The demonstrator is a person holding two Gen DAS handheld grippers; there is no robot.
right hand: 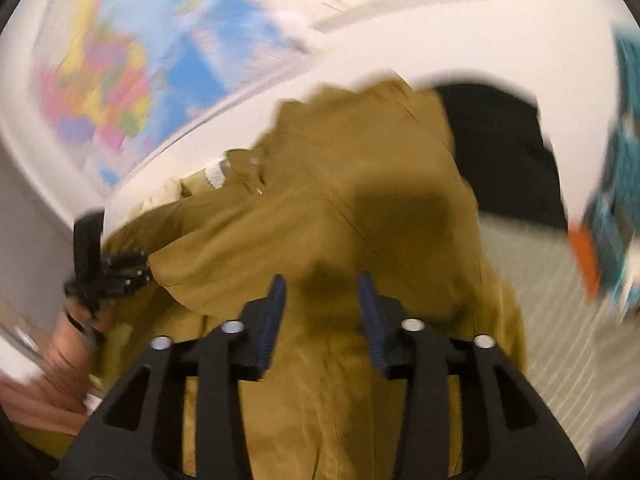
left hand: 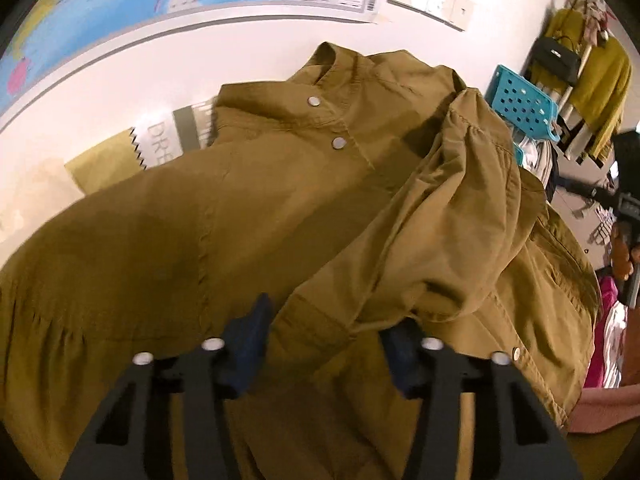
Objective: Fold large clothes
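The jacket (left hand: pixel 248 216) lies spread on the table (left hand: pixel 168 80), collar toward the wall map (left hand: pixel 120 12), with one sleeve (left hand: pixel 432 232) folded across its front. A bag (left hand: pixel 108 160) and a booklet (left hand: pixel 192 124) lie on the table beside the jacket's left shoulder, partly under it. A basket (left hand: pixel 520 100) stands to the right of the collar, with hung clothes (left hand: pixel 600 80) behind it, and in the right wrist view a dark cloth (right hand: pixel 504 152) lies on the table just right of the jacket.
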